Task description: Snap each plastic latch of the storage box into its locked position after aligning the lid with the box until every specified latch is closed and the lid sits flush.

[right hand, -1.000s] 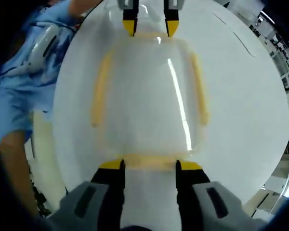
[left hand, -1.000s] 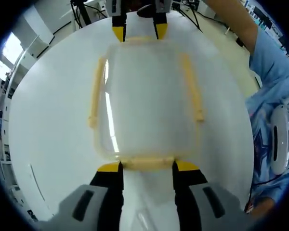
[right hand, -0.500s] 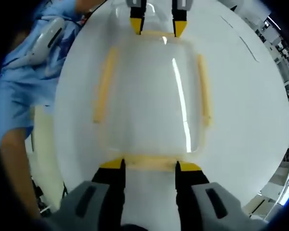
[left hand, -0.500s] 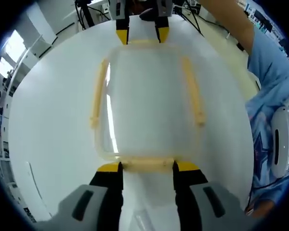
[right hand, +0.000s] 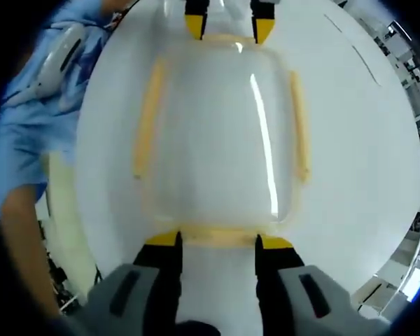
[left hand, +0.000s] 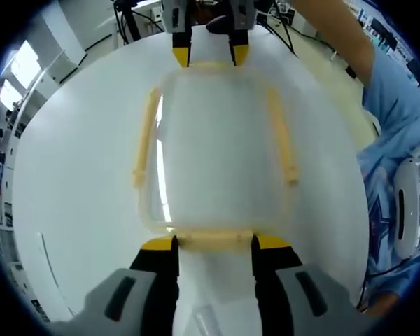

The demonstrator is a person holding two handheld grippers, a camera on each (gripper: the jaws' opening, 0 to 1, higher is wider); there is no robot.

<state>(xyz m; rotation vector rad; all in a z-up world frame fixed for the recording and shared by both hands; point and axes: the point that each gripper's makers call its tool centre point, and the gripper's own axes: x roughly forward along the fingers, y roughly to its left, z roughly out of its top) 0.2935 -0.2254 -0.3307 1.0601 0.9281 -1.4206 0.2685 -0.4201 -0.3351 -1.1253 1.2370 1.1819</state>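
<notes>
Little has shifted since a second ago: the storage box (left hand: pixel 213 150) stays centred on the white desk (left hand: pixel 70 175), its long axis running between both claws. Left claw (left hand: pixel 213 243) and right claw (right hand: pixel 217 241) each straddle an end latch (left hand: pixel 213 238), jaws spread.

The storage box (left hand: pixel 217 147) sits mid-worktop (left hand: pixel 77 182), with bare white surface open along both long sides, where the yellow side latches (left hand: pixel 145 136) lie. The short ends are taken: the left tool (left hand: pixel 213 242) straddles the near end latch (left hand: pixel 213 238), jaws apart, and the right tool (left hand: pixel 210 56) stands at the far end. A person in a blue shirt (left hand: pixel 399 105) (with a white device at the waist) crowds one worktop edge.
</notes>
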